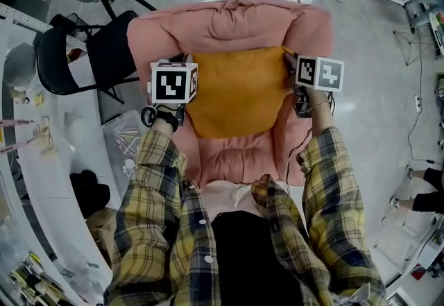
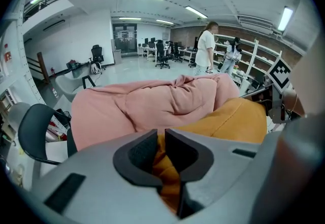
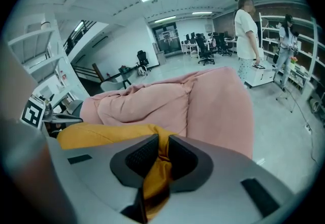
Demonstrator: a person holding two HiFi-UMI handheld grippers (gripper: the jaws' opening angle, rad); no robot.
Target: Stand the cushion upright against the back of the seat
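Cushion (image 1: 236, 93), mustard-orange, is carried over the hollow of the pink seat (image 1: 239, 155), between its two padded sides and just in front of the backrest (image 1: 229, 23); whether its far edge already touches the backrest cannot be told. It is taken at two opposite side edges, which is judged to share the weight and to let the cushion be tipped as one flat slab rather than fold in the middle. The left gripper (image 2: 160, 149) is pinched on a bunch of orange fabric at the left edge, its pads nearly meeting with cloth squeezed between them. The right gripper (image 3: 158, 154) is clamped likewise on a fold at the right edge. Both are pointed forward and downward toward the backrest, level with each other, with the marker cubes (image 1: 173, 82) uppermost in the head view. The forearms, in yellow plaid sleeves (image 1: 156, 159), are stretched forward from the body, elbows bent, and spread about as wide as the cushion. The cushion is judged not yet upright, since its broad face is turned largely upward.
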